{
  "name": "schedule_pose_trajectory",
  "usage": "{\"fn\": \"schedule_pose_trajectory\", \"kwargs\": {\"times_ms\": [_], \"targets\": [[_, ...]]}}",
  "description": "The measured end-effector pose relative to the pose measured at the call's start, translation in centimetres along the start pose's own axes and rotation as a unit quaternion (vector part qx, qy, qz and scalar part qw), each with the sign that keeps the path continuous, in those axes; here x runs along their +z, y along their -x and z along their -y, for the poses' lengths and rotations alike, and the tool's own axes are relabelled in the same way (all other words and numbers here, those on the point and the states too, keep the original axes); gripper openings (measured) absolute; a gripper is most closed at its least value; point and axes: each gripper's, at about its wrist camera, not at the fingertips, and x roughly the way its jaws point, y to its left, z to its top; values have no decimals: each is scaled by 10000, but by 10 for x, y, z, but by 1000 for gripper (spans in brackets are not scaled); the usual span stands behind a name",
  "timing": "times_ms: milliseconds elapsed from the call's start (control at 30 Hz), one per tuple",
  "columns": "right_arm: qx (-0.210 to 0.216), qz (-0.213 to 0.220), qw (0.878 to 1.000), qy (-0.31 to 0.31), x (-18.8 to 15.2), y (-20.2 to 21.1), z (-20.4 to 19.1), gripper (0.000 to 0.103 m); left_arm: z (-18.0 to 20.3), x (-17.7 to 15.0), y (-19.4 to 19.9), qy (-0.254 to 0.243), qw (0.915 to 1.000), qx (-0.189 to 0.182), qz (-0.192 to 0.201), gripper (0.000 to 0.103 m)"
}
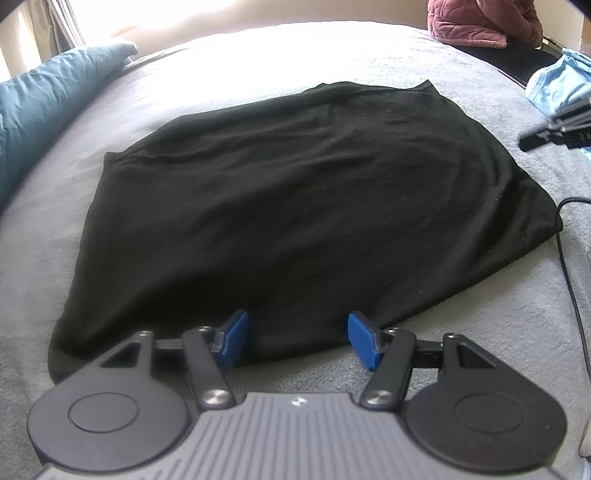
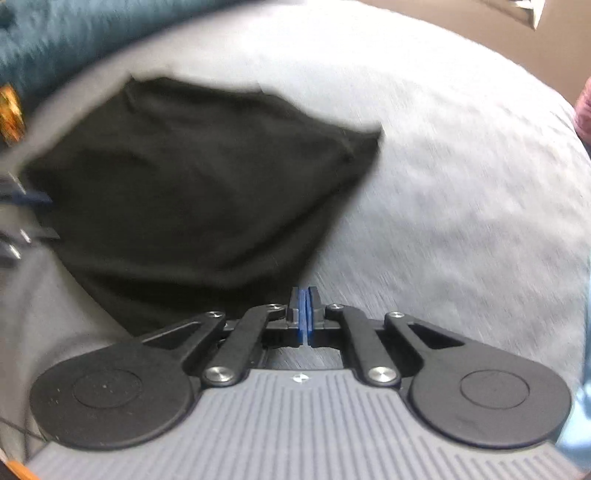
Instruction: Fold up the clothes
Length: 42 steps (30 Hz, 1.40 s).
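A black garment (image 1: 295, 192) lies flat, folded into a broad rectangle, on a grey blanket (image 1: 110, 96). My left gripper (image 1: 298, 332) is open, its blue pads (image 1: 364, 341) at the garment's near edge, one on each side of a stretch of hem. In the right wrist view the same black garment (image 2: 192, 199) lies to the left and ahead. My right gripper (image 2: 304, 306) is shut with its blue pads pressed together, just off the garment's near right edge; nothing shows between them. That view is blurred.
A teal pillow (image 1: 48, 107) lies at the left. A pink quilted item (image 1: 476, 22) sits at the far right corner. Light blue cloth (image 1: 557, 88) and the other gripper (image 1: 554, 134) are at the right edge. A black cable (image 1: 569, 266) runs along the right side.
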Motion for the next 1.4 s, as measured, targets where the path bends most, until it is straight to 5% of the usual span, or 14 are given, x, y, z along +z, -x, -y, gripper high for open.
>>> {"fn": "schedule_pose_trajectory", "kwargs": {"times_ms": [133,233,333,567,667,767,867,967,1033,1133,1267,1400], "targets": [[325,83,9965,760,7,-16,-27,2,1,-1,2,8,10000,37,-14,62],[624,-1247,9838,1123,-5,-50,-33,4,0,-1,5,31,10000,60,-4,62],[775,-1821,9733,1166,1,-42,-25,4,-4,-3,8,38,10000,63,58,62],[1165,-1059,9819,1052,37,-31,-42,5,-1,-1,3,8,9999,112,23,62],[1387,-2086,9602,1237,12,-53,-52,5,-2,-4,7,-21,9999,133,66,62],[2014,-2619,9356,1243,19,-45,-47,6,-6,-8,12,36,9999,87,108,62],[1973,-2257,9414,1549,41,-32,-47,6,-6,-9,11,36,9999,90,111,62],[1693,-1552,9638,1354,58,-38,-45,7,-4,-7,7,47,9999,114,49,62],[1697,-1666,9630,1268,47,-57,-52,7,-3,-8,6,40,9999,113,49,62],[1866,-1780,9461,1960,21,-50,-80,7,-7,-13,8,75,9999,82,36,62],[2406,-2231,9039,2745,15,-28,-105,6,-15,-17,6,216,9997,112,-2,63],[2025,-1683,9356,2354,37,-31,-96,7,-20,-14,3,408,9991,62,-40,64]]}}
